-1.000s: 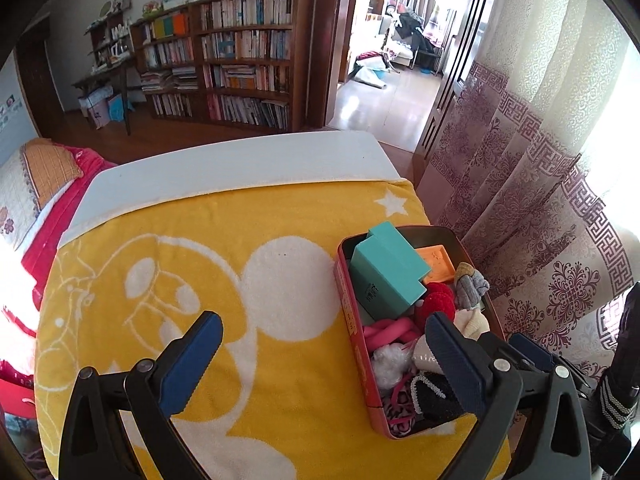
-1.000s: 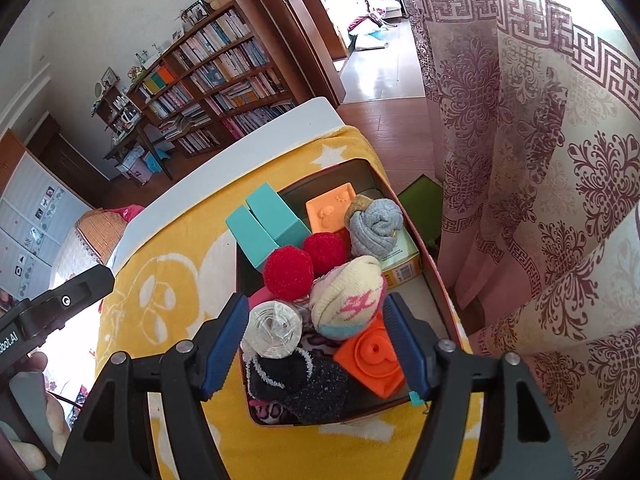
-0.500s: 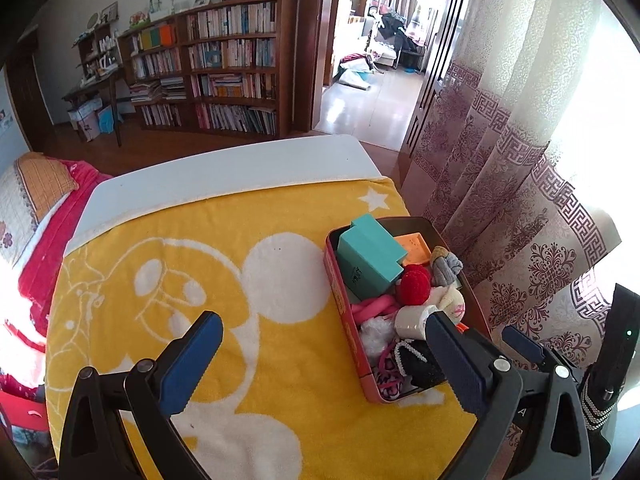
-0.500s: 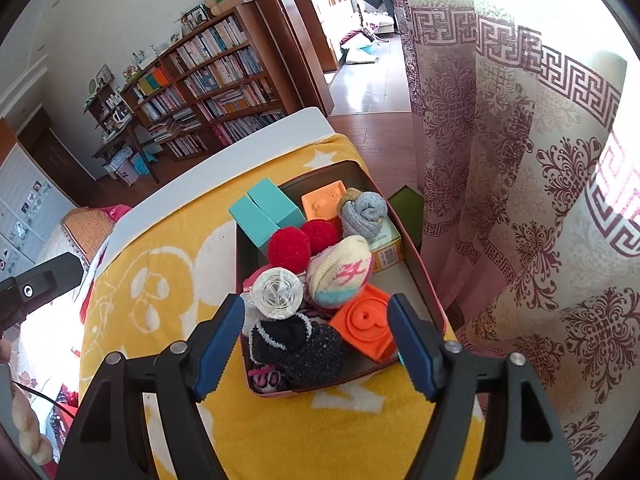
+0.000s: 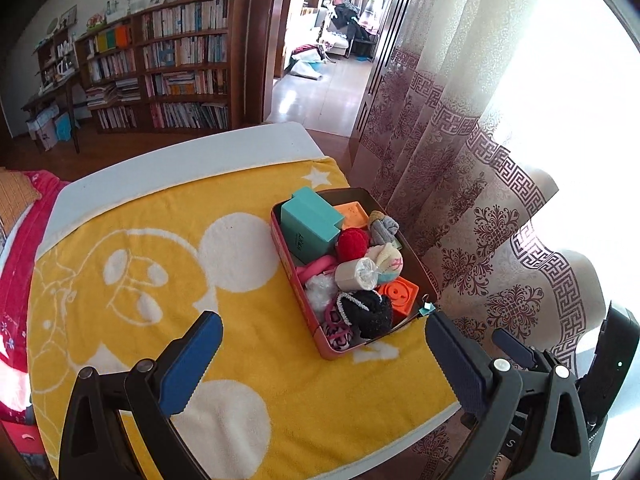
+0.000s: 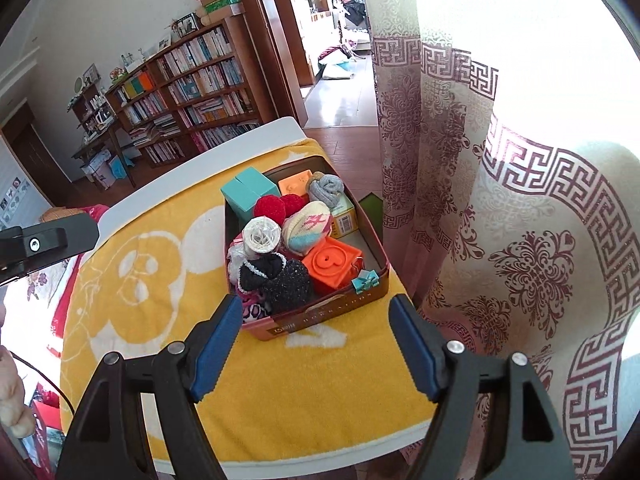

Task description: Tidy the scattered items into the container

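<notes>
A red tin point(image 5: 303, 309) sits on the yellow towel's right side, packed with a teal box point(image 5: 310, 224), a red pompom point(image 5: 352, 242), a white roll point(image 5: 356, 274), an orange block point(image 5: 398, 294) and a black sock point(image 5: 370, 312). My left gripper point(image 5: 322, 317) hovers open above the towel on the tin's near side, holding nothing. In the right wrist view, my right gripper point(image 6: 314, 300) hangs just short of the tin point(image 6: 320, 316). Its jaws are opening, with nothing between them. The orange block point(image 6: 332, 260) and a rolled striped sock point(image 6: 308, 226) lie on top.
The yellow towel point(image 5: 160, 272) covers a white table point(image 5: 180, 160). A patterned curtain point(image 5: 480, 220) hangs close along the table's right edge. Red bedding point(image 5: 16, 248) lies to the left and bookshelves point(image 5: 168, 76) stand behind. A person's hand point(image 6: 12, 396) shows at the left edge.
Both grippers have drawn back and up from the tin, which now looks smaller and farther off. The right jaws have spread wider. The tin's contents have not moved.
</notes>
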A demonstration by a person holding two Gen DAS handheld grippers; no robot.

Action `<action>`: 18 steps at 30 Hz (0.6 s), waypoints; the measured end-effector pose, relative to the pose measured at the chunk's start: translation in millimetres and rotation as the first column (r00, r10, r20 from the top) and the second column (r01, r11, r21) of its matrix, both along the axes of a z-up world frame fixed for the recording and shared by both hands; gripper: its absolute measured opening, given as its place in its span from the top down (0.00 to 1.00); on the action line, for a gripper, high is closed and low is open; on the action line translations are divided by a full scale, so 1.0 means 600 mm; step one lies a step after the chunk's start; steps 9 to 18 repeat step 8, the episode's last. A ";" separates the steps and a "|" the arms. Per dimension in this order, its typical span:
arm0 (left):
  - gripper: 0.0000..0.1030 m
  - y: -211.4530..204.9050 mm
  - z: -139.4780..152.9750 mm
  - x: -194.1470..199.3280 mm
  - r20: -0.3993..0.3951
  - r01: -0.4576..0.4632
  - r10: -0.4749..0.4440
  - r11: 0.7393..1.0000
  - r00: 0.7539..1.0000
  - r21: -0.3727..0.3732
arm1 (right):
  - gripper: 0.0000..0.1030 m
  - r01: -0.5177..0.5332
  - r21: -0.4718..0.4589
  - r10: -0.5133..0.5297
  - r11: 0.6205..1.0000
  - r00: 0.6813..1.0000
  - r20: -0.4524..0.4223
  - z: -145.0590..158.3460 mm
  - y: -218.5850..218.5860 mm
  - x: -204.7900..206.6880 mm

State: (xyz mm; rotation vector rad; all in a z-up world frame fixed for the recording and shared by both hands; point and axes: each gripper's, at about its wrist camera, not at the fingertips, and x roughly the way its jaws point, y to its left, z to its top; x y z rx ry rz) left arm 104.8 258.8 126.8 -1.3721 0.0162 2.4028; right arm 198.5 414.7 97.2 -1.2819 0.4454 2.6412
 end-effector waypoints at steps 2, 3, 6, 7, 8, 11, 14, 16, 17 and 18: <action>0.01 0.009 -0.001 0.010 0.003 0.018 -0.018 1.000 1.000 0.002 | 0.23 0.021 -0.001 -0.021 1.000 1.000 0.002 0.000 0.005 0.018; 0.01 0.012 -0.001 0.015 -0.001 0.026 -0.026 1.000 1.000 0.008 | 0.23 0.031 -0.001 -0.031 1.000 1.000 0.005 -0.001 0.008 0.026; 0.01 0.017 0.001 0.032 -0.033 0.042 -0.042 0.999 0.999 0.014 | 0.23 0.050 0.006 -0.050 0.999 0.999 0.014 -0.007 0.011 0.047; 0.01 0.017 0.002 0.038 -0.052 0.040 -0.040 0.999 0.998 0.004 | 0.23 0.054 0.009 -0.054 0.999 0.998 0.018 -0.009 0.011 0.053; 0.01 0.017 0.003 0.044 -0.075 0.036 -0.037 0.999 0.996 -0.012 | 0.23 0.056 0.015 -0.056 0.998 0.998 0.020 -0.010 0.010 0.058; 0.01 0.017 0.003 0.044 -0.075 0.036 -0.037 0.999 0.996 -0.012 | 0.23 0.056 0.015 -0.056 0.998 0.998 0.020 -0.010 0.010 0.058; 0.01 0.017 0.003 0.044 -0.075 0.036 -0.037 0.999 0.996 -0.012 | 0.23 0.056 0.015 -0.056 0.998 0.998 0.020 -0.010 0.010 0.058; 0.01 0.017 0.003 0.044 -0.075 0.036 -0.037 0.999 0.996 -0.012 | 0.23 0.056 0.015 -0.056 0.998 0.998 0.020 -0.010 0.010 0.058; 0.01 0.017 0.003 0.044 -0.075 0.036 -0.037 0.999 0.996 -0.012 | 0.23 0.056 0.015 -0.056 0.998 0.998 0.020 -0.010 0.010 0.058; 0.01 0.017 0.003 0.044 -0.075 0.036 -0.037 0.999 0.996 -0.012 | 0.23 0.056 0.015 -0.056 0.998 0.998 0.020 -0.010 0.010 0.058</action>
